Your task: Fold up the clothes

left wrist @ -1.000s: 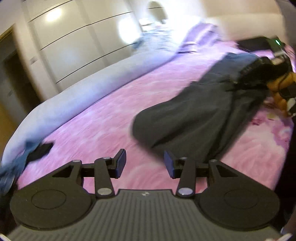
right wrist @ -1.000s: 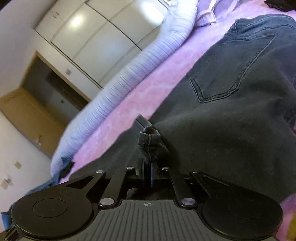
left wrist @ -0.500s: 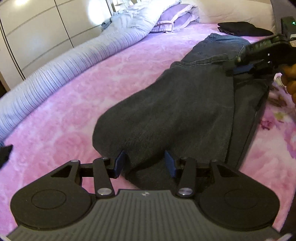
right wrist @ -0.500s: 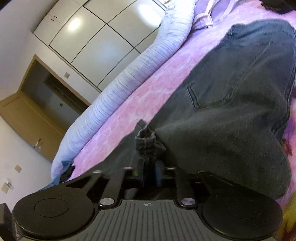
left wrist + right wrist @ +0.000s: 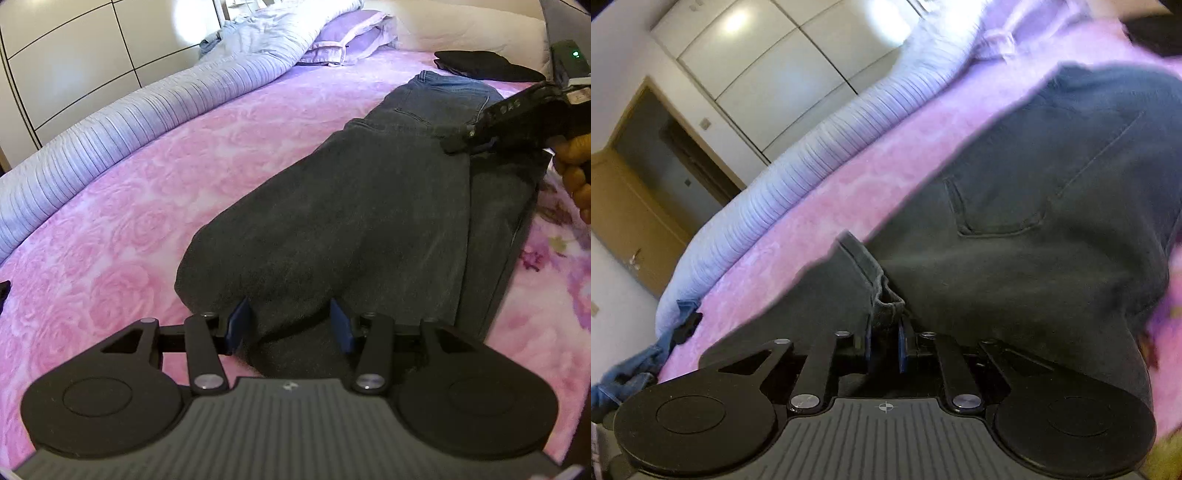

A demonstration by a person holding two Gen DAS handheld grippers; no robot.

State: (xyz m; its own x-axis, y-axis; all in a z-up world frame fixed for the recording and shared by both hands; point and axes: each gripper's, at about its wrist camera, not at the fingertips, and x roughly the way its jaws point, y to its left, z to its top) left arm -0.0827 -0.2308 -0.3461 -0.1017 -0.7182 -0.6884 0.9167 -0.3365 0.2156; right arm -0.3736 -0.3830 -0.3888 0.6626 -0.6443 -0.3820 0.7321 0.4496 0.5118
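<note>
Dark jeans on pink bed | left tool wide, straddling fold | right tool pinching jeans hem

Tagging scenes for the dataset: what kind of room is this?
Almost certainly a home bedroom. The dark jeans lie on a bed with a pink rose-patterned blanket, a rolled striped duvet and a purple pillow sit along it, and wardrobe doors stand behind.
</note>
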